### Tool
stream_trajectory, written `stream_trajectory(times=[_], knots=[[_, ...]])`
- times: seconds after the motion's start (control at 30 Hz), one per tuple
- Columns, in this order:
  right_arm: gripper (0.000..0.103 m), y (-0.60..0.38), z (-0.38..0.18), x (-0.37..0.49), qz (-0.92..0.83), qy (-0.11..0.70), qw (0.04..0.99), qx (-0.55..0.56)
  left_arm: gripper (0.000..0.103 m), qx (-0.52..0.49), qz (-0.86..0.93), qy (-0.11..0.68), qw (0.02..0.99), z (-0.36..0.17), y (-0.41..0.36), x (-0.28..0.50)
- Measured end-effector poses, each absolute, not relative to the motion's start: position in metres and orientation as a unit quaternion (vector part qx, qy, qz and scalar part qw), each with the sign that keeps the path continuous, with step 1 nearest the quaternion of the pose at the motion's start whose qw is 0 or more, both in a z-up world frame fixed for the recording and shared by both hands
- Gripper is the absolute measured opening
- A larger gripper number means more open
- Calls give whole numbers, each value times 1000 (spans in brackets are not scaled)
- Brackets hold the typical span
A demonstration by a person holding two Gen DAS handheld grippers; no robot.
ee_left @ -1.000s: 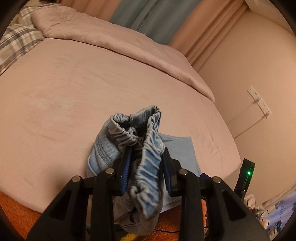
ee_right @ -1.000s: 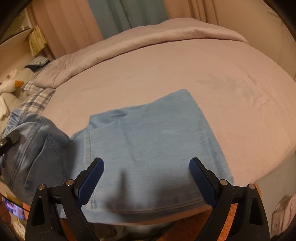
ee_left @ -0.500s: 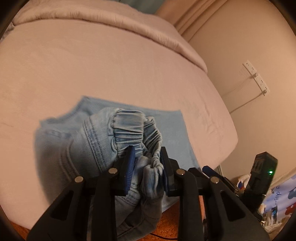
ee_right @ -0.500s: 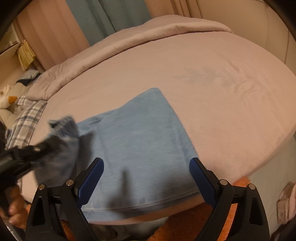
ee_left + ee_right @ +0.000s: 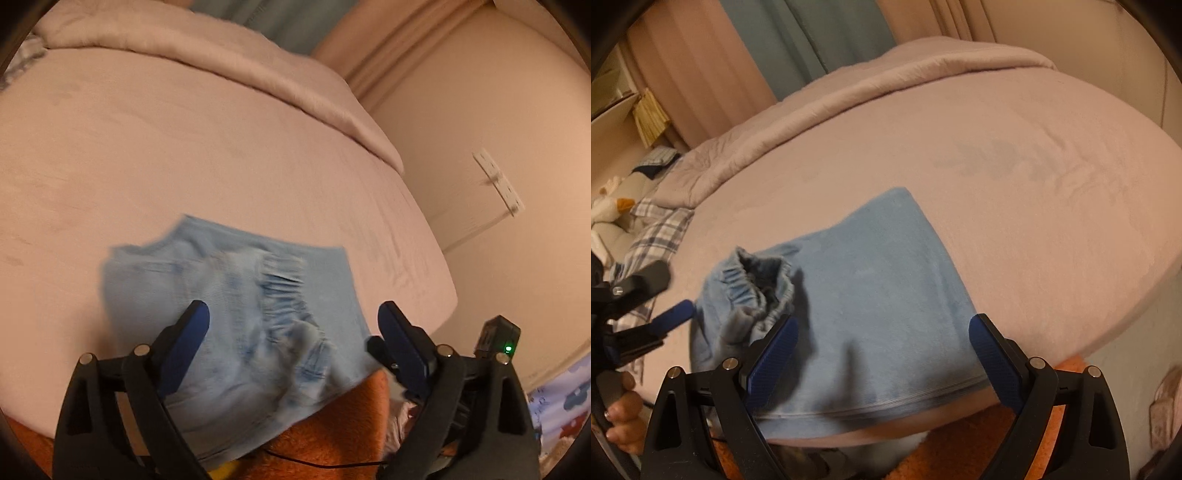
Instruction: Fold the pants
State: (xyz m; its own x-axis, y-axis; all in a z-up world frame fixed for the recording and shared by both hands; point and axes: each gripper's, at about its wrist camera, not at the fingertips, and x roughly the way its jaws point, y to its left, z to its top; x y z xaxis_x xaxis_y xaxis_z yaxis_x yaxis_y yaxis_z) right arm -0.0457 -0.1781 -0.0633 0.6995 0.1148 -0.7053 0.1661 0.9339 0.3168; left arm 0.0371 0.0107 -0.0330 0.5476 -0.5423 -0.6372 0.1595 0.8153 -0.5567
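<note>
Light blue denim pants [image 5: 886, 295] lie folded on the pink bed near its front edge. The elastic waistband [image 5: 757, 284] lies bunched on top of the folded legs at the left. In the left wrist view the pants [image 5: 258, 314] lie blurred below my left gripper [image 5: 291, 325], which is open and empty just above the waistband [image 5: 284, 288]. My right gripper [image 5: 882, 347] is open and empty, hovering over the front edge of the pants. The left gripper also shows at the left edge of the right wrist view [image 5: 653, 291].
The bed [image 5: 1034, 184] has a rolled pink duvet [image 5: 886, 85] along its far side and a plaid pillow [image 5: 661, 229] at the left. An orange rug [image 5: 332, 435] lies below the bed's front edge. A wall with a socket strip [image 5: 498, 184] stands to the right.
My left gripper carried the waistband rightward over the folded legs, then opened and let it go. The waistband now rests on the pants. The right gripper stayed open.
</note>
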Motion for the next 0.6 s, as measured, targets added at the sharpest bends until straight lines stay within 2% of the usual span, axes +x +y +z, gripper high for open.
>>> stream_trajectory(times=[0.07,0.17,0.33,0.6], knots=[[94,-176,-61,-44,-2,382,905,186,93,-220,-168,427,861,-37,29,33],[101,-171,-58,-36,21,380,903,200,91,-223,-124,447,857,-55,49,31],[101,-143,-59,-17,69,391,895,203,86,-229,-71,476,846,-84,70,19],[101,-97,-93,18,151,452,848,233,84,-218,-43,474,852,-82,84,6]])
